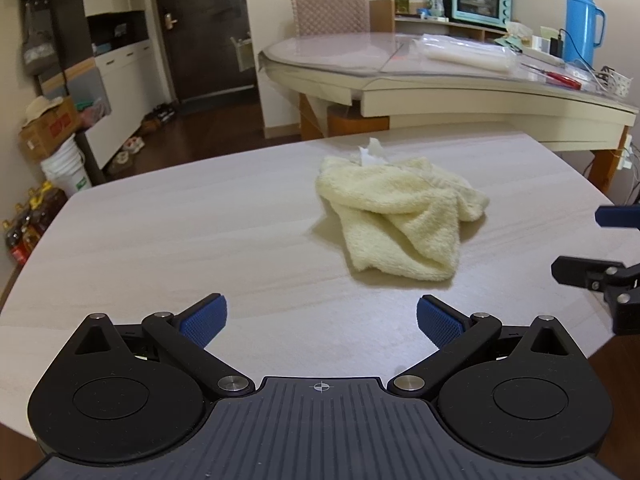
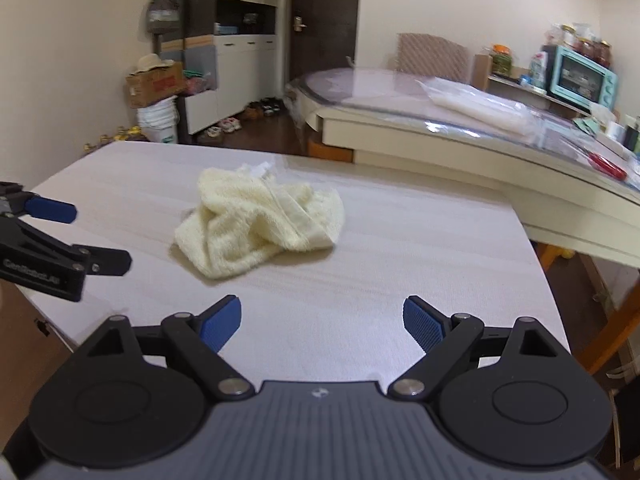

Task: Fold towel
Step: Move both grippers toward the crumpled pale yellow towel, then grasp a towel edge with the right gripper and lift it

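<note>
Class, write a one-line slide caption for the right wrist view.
Open right tool hangs short of a crumpled pale yellow towel on the table.

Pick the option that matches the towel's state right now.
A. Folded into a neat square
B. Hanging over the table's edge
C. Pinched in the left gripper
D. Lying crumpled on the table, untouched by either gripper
D: the towel lies bunched on the table, with the left gripper and right gripper both open and short of it.

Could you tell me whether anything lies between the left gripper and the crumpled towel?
Nothing does: the left wrist view shows only bare table between the open left gripper and the towel.
</note>
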`<state>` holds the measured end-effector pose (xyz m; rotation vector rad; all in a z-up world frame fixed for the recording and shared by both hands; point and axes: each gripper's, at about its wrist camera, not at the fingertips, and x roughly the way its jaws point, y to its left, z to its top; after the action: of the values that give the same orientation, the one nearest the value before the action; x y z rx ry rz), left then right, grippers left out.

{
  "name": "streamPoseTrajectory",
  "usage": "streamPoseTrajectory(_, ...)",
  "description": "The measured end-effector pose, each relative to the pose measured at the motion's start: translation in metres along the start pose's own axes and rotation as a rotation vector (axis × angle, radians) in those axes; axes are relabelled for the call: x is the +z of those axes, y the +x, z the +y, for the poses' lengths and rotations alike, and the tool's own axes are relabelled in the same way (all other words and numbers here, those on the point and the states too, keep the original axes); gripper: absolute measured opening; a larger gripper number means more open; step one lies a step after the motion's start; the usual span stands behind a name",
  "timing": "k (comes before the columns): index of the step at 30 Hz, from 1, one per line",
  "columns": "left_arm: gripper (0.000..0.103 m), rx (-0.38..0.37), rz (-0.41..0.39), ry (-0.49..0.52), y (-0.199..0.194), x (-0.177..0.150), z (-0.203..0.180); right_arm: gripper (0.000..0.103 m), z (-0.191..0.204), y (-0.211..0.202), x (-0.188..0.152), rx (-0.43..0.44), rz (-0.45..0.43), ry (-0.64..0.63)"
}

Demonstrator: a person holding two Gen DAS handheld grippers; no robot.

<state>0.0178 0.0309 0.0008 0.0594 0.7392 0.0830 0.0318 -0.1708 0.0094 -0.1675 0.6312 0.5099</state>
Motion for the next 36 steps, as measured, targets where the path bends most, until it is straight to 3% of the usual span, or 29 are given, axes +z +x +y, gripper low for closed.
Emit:
streamPoseTrajectory(15,0.103,-0.017,0.006,0.009,0.036,0.031,0.045,0.065,0.014,0.068,0.075,0.268,-0.016,-0.145)
streamPoseTrajectory(26,0.103,-0.058,0.011,0.012,0.055,0.039,0.058,0.060,0.017,0.120,0.090,0.390,0.110,-0.157)
streamPoseTrajectory(29,0.103,-0.063,0.013,0.014,0.058,0.040,0.060,0.043,0.014,0.124,0.085,0.405,0.137,-0.136)
streamPoseTrajectory(30,0.103,-0.063,0.014,0.013,0.059,0.040,0.061,0.024,0.012,0.124,0.084,0.406,0.137,-0.132)
streamPoseTrajectory(31,0.103,-0.063,0.014,0.013,0.059,0.040,0.062,0.017,0.011,0.122,0.083,0.405,0.127,-0.129)
streamPoseTrajectory(36,0.103,-0.062,0.024,0.030,0.062,0.041,0.066,0.011,0.006,0.103,0.084,0.396,0.073,-0.131)
